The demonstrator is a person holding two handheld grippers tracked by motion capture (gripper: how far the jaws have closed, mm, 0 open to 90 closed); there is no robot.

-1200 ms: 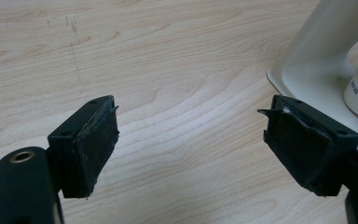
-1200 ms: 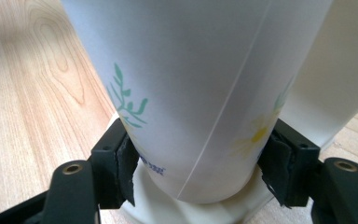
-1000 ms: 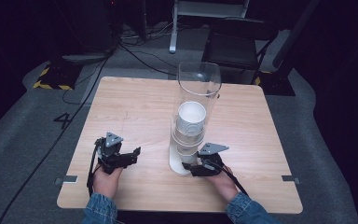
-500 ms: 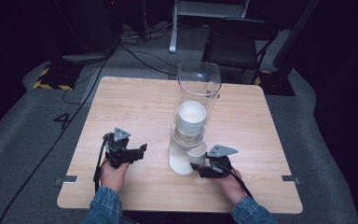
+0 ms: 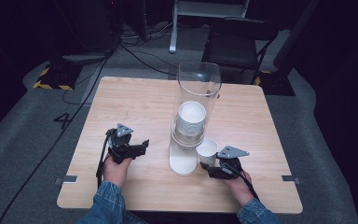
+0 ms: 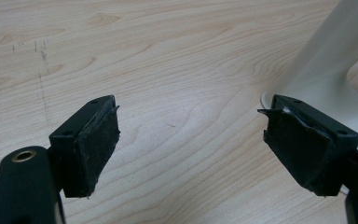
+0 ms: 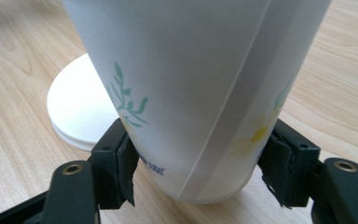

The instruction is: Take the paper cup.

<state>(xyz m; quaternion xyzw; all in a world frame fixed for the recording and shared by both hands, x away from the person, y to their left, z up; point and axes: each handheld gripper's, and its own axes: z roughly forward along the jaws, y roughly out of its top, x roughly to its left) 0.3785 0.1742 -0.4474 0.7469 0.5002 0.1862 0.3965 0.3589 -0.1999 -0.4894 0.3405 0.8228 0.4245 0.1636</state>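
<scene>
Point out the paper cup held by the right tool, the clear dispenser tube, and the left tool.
paper cup (image 7: 191,93), right gripper view, on its printed side wall.
dispenser tube (image 5: 199,84), high view, on its clear upper wall.
left tool (image 6: 191,140), left gripper view, midway between its open jaws.

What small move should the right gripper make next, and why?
Probably carry the paper cup away from the cup dispenser: the right gripper already clamps it near its base beside the dispenser's white base, while the left gripper hangs open, empty.
</scene>
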